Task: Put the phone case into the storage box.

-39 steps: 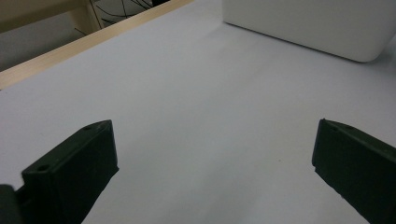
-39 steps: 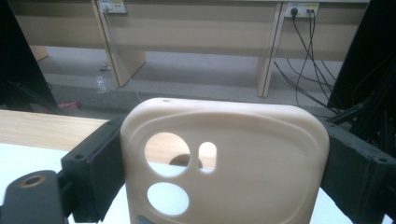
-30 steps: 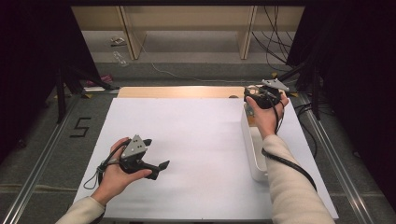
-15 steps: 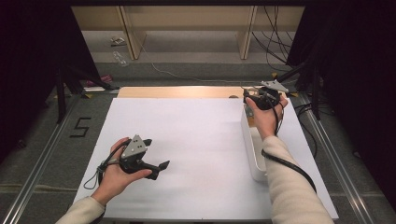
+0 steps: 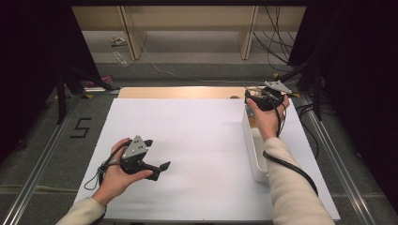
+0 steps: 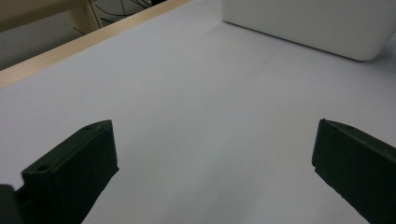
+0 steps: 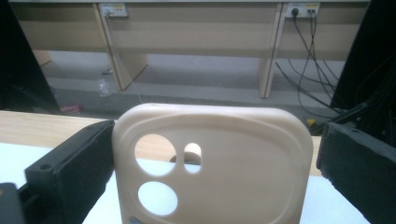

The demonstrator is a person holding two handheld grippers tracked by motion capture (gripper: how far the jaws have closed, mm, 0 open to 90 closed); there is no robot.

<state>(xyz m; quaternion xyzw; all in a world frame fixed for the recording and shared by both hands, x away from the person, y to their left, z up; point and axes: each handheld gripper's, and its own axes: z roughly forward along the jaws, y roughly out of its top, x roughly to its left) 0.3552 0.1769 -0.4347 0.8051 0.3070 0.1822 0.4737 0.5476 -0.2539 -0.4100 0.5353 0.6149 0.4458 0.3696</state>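
1. The right gripper (image 7: 212, 172), its jaws just opened and spread, brackets the beige soft-plastic phone case (image 7: 212, 163) at centre frame; a gap shows on the right.
2. The case looks light, flexible and slippery: grip its side edges.
3. The left gripper (image 6: 212, 172) stands spread, empty.

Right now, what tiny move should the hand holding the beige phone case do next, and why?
Probably lift the right gripper straight away from the phone case. Its jaws have just been opening; the case stands between them with a gap at one jaw, over the far end of the white bin. The left gripper waits open over the table.
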